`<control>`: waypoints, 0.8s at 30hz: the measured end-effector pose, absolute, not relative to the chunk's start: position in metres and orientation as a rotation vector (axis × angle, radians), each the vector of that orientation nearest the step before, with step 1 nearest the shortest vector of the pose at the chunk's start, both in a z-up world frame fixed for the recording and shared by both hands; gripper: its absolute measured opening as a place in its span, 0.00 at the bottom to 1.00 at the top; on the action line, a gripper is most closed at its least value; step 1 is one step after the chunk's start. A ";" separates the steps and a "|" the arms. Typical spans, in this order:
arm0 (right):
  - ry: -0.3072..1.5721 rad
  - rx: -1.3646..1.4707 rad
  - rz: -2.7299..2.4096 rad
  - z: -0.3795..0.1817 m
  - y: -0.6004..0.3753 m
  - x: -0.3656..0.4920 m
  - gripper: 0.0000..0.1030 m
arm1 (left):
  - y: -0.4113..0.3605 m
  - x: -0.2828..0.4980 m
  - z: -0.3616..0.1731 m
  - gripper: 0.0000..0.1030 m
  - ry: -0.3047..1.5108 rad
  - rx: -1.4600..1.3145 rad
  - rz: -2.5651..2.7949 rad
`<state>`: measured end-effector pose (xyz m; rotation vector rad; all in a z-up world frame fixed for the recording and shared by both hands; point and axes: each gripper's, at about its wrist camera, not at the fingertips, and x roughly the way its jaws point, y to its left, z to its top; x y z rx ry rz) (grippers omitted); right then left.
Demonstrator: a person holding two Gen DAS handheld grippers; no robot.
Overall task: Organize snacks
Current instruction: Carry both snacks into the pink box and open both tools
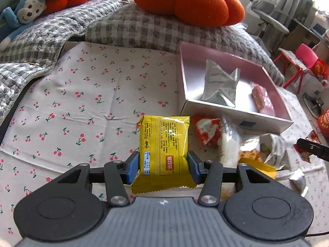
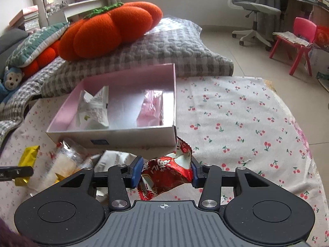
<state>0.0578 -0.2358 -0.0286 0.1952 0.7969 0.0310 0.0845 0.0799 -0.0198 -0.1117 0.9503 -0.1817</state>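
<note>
I note glossy yellow foil on the packet (image 1: pixel 163 148) in my left tongs (image 1: pixel 163 165), crinkled shiny red foil wrapper (image 2: pixel 164 176) in my right tongs (image 2: pixel 165 174). Cherry-print cloth (image 1: pixel 86 107) matt, woven; box (image 2: pixel 115 135) smooth card; pumpkin cushion (image 2: pixel 111 28) fuzzy plush.

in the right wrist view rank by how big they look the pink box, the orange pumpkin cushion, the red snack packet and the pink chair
1. pink box
2. orange pumpkin cushion
3. red snack packet, enlarged by nearness in the right gripper
4. pink chair, shrunk by distance
</note>
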 end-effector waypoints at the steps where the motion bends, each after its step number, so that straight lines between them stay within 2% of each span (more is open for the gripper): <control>1: 0.794 0.201 0.031 -0.025 -0.235 0.058 0.43 | 0.078 0.084 -0.016 0.45 0.944 -0.117 -0.186; 17: 0.773 0.354 -0.002 0.004 -0.221 0.080 0.43 | 0.045 0.095 0.013 0.45 0.927 -0.268 -0.232; 24: 0.765 0.412 -0.012 0.008 -0.221 0.093 0.43 | 0.022 0.106 0.017 0.45 0.848 -0.191 -0.264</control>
